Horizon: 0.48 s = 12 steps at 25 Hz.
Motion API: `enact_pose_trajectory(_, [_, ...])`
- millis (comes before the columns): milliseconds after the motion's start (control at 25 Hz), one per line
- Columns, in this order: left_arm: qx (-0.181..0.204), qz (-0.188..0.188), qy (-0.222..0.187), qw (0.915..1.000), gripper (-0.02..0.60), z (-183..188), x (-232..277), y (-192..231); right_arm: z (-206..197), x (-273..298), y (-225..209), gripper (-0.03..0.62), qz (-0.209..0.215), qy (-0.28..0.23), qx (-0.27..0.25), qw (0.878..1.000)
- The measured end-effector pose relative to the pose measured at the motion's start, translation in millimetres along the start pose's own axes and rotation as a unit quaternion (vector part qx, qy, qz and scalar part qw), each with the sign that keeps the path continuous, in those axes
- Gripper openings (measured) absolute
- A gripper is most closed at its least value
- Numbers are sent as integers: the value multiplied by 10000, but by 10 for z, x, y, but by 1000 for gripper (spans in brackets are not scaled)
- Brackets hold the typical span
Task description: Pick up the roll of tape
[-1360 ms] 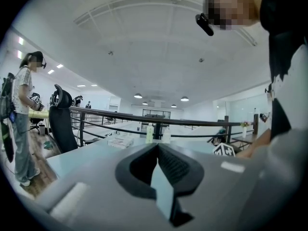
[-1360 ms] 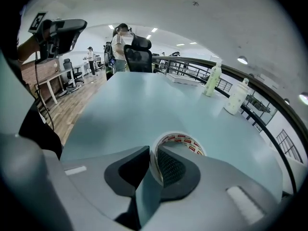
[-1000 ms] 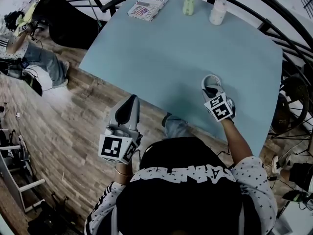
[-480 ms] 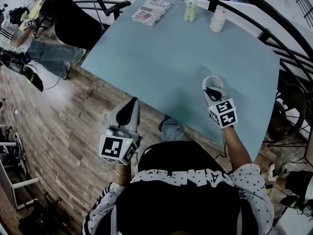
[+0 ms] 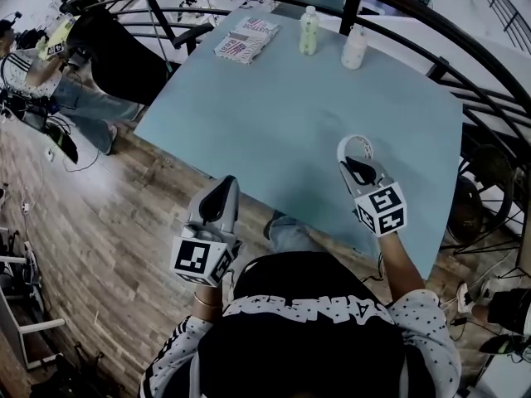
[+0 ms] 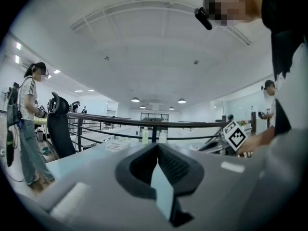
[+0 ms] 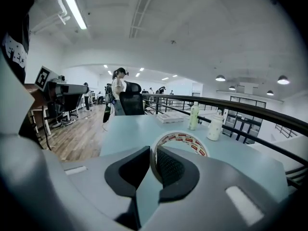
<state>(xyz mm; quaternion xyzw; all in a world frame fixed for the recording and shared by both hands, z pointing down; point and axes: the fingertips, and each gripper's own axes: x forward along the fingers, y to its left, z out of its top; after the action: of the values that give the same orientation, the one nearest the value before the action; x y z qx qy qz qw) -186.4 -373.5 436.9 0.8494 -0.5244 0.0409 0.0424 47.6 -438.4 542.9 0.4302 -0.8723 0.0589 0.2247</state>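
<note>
Right gripper (image 5: 358, 164) clamps the roll of tape (image 5: 356, 143) over the table (image 5: 265, 106), bottles (image 5: 309, 30) and booklet (image 5: 246, 38) well beyond.

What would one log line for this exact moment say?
right tongs: shut on roll of tape, held over table | left tongs: shut, empty, off table's near edge

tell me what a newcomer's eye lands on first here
The roll of tape with red print, pinched by its wall in the tongs of the right gripper over the pale blue table's near right. Next, the left gripper, tongs shut and empty, off the table's near edge above the wooden floor. At the far edge stand a green bottle and a white bottle beside a printed booklet.
</note>
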Motion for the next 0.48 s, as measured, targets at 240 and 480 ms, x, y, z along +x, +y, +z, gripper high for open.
enact_pose_trajectory(240, [67, -46, -26, 10000, 0, 40, -5, -78, 252, -220, 35, 52, 45, -383, 73, 9992])
enact_pose_trajectory(480, [84, -69, -25, 9999, 0, 54, 9, -110, 447, -403, 91, 52, 131, -733, 243, 9969])
